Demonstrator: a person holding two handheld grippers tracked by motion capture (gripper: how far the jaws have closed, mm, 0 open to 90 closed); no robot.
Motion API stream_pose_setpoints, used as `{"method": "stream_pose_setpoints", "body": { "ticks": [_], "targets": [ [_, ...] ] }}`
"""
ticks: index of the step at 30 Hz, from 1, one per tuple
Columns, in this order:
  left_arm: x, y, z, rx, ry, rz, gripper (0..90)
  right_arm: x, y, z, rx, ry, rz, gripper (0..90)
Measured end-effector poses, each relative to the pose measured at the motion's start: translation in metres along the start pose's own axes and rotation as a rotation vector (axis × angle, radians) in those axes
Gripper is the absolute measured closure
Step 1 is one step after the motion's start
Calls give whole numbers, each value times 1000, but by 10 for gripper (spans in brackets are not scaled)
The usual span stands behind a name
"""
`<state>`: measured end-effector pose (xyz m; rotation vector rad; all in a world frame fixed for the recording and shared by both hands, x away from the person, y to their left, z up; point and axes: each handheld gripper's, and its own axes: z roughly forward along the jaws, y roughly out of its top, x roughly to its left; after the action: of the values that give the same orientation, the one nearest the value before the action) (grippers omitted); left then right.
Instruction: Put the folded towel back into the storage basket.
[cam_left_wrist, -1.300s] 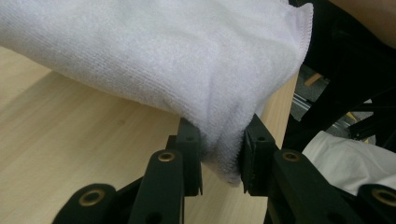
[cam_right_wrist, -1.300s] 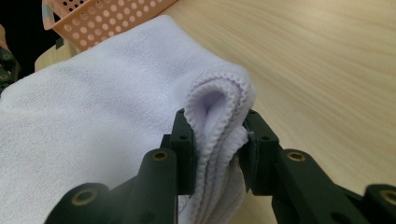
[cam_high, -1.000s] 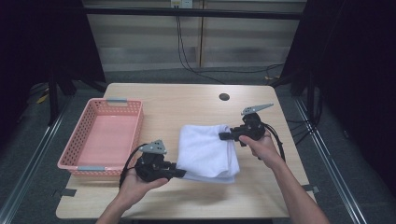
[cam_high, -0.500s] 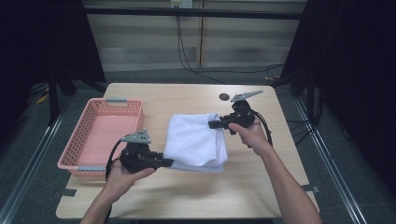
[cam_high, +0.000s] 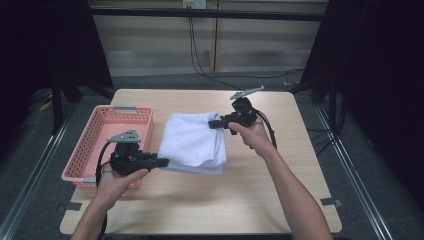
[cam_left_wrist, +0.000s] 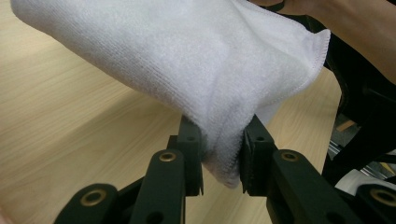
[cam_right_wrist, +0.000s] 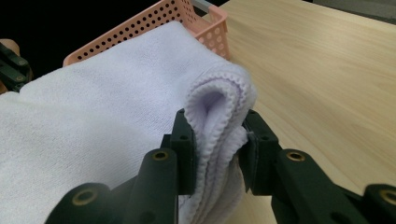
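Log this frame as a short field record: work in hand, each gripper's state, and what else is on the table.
work: folded white towel carried between two grippers
left gripper: shut on the towel's near corner
right gripper: shut on a folded, layered edge
towel position: lifted at the far end, sagging toward the table
nearby: pink basket at the left, nothing visible inside

This looks like a lab recording bay: a bare light-wood table (cam_high: 200, 200) stands between black curtains (cam_high: 50, 45), with cables (cam_high: 200, 55) trailing over grey carpet (cam_high: 350, 150) and metal floor rails (cam_high: 30, 165).
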<state>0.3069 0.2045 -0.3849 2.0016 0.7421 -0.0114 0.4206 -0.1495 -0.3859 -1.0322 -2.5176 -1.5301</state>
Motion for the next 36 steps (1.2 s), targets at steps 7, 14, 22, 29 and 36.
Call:
{"method": "stream_pose_setpoints", "body": {
  "ticks": [7, 14, 22, 29, 36],
  "targets": [
    [12, 0, -15, -25, 27, -20, 738, 5, 22, 13, 16, -3, -26, 696],
    [22, -1, -36, -52, 52, -44, 737, 12, 41, 30, 13, 4, -39, 697],
    [30, -5, -65, -75, 89, -41, 738, 28, 67, 52, 16, 25, -74, 698],
    [39, -9, -88, -90, 132, -55, 738, 37, 85, 75, 10, 52, -85, 699],
    [52, -24, -109, -105, 175, -96, 740, 48, 97, 102, 16, 73, -92, 699]
  ]
}}
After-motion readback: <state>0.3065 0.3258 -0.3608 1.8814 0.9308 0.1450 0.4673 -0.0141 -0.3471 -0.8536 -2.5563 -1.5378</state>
